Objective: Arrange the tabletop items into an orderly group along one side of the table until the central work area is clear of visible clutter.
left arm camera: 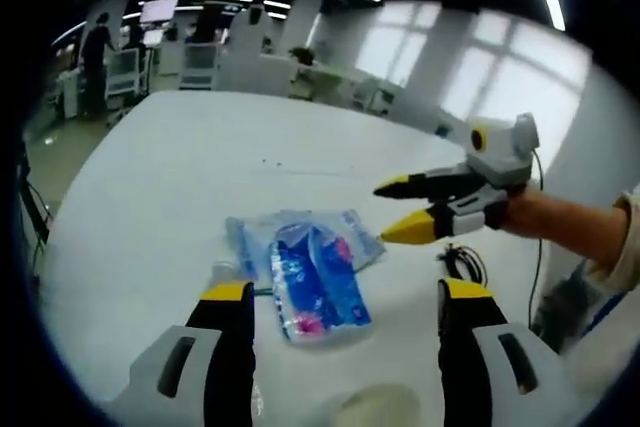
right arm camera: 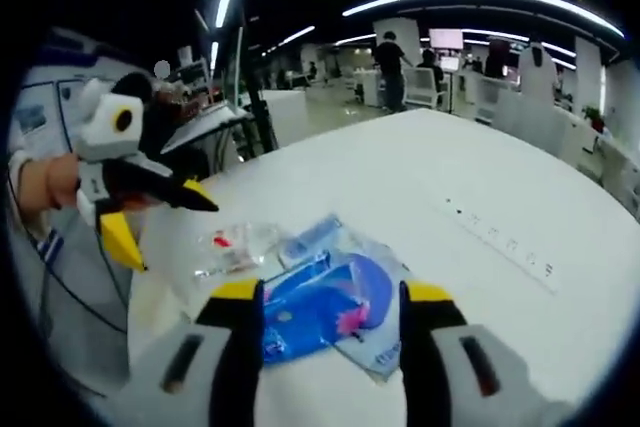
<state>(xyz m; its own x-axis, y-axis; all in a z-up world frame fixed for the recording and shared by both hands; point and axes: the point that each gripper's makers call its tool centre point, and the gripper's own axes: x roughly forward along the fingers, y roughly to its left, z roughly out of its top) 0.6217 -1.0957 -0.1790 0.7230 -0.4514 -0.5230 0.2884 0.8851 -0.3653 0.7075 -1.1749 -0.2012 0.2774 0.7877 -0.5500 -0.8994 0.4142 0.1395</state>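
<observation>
A blue printed packet [left arm camera: 318,285] lies on the white table [left arm camera: 200,167] among clear plastic bags [left arm camera: 300,232]. My left gripper [left arm camera: 346,292] stands open just short of it, jaws wide apart with nothing held. My right gripper [left arm camera: 402,210] reaches in from the right, open, its yellow tips above the bags' right edge. In the right gripper view, my right gripper [right arm camera: 331,292] is open over the blue packet [right arm camera: 320,302]. A small clear packet with a red mark [right arm camera: 235,242] lies to its left. The left gripper [right arm camera: 160,219] hovers open beyond that.
A black cable [left arm camera: 462,262] lies coiled near the table's right edge. A row of small marks [right arm camera: 500,232] runs across the table [right arm camera: 470,157]. Desks, chairs and standing people [right arm camera: 388,67] fill the room behind. A sleeve [left arm camera: 625,247] shows at the right.
</observation>
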